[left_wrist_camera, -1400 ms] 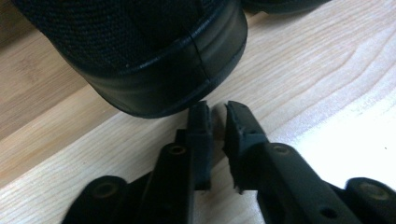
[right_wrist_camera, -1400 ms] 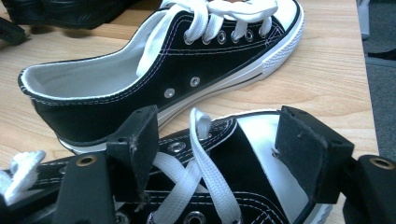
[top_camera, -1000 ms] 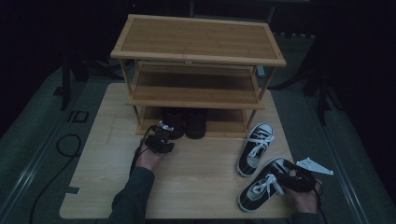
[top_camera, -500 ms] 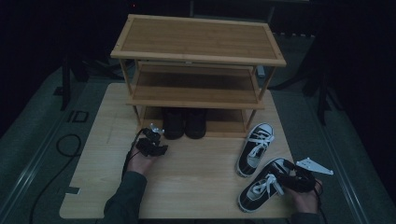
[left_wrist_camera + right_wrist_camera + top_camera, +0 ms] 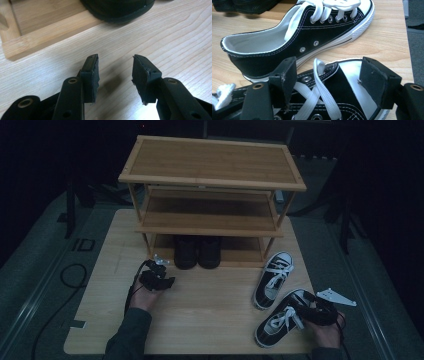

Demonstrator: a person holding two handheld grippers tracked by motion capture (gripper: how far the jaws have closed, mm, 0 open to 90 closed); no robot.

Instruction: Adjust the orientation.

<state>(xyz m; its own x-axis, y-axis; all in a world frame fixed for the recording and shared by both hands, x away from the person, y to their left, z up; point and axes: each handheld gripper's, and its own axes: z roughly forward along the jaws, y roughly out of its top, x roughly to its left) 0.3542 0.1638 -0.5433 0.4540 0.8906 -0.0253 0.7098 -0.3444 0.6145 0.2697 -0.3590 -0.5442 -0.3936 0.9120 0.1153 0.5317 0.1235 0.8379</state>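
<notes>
Near sneaker found lying at table's right front edge, beside its mate. Right gripper set astride its laced upper, jaws apart, pads not pressing. Left gripper just opening, empty, short of black shoes under rack.

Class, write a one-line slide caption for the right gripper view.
Right gripper straddles the near black-and-white sneaker, jaws open over its white laces; its twin lies beyond on the wooden table.
</notes>
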